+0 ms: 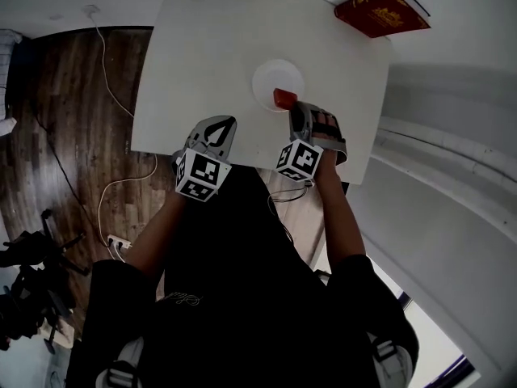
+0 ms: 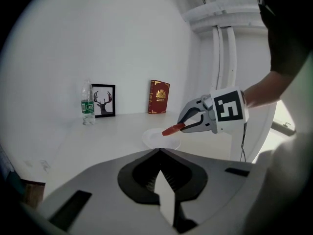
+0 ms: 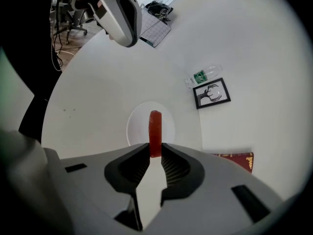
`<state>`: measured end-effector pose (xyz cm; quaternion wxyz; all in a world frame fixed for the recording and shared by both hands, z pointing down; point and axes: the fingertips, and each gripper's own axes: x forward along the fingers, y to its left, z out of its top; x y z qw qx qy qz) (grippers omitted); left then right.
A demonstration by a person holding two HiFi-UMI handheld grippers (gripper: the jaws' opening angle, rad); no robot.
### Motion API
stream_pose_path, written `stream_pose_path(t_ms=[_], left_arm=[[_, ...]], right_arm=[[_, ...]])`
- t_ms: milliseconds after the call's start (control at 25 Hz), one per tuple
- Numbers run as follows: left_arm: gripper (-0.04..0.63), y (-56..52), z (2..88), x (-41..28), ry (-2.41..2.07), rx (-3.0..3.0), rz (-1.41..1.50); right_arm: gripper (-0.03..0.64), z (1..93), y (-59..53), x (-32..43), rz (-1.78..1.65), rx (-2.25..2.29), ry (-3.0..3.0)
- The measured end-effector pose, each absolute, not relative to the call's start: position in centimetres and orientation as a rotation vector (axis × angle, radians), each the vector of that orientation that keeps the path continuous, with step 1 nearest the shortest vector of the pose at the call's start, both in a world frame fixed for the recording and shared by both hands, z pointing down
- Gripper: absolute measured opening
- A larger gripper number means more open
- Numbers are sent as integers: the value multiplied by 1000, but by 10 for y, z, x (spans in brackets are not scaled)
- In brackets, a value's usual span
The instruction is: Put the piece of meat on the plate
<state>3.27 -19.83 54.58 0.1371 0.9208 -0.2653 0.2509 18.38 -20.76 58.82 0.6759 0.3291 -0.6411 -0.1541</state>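
A red slab of meat [image 3: 155, 131] stands on edge between the jaws of my right gripper [image 3: 155, 153], which is shut on it. The meat [image 1: 283, 99] hangs just over the near edge of a small white plate [image 1: 271, 78] on the white table; the left gripper view shows the meat [image 2: 172, 129] slightly above the plate [image 2: 155, 140]. The plate [image 3: 137, 126] lies straight ahead of the right jaws. My left gripper [image 1: 220, 124] hovers over the table's near edge, left of the plate, shut and empty [image 2: 159, 151].
A red book [image 1: 381, 10] lies at the table's far right corner, standing against the wall in the left gripper view [image 2: 158, 97]. A water bottle [image 2: 87, 104] and a framed deer picture [image 2: 103, 101] stand at the far edge. A cable [image 1: 121, 180] runs across the wood floor on the left.
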Motion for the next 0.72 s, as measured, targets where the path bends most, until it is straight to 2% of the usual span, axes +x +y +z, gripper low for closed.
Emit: stream_pose_path(t_ms=[720], left_arm=[[2, -211, 548, -7, -910, 2585, 723]], right_arm=[[86, 619, -248, 185, -367, 661, -1398]])
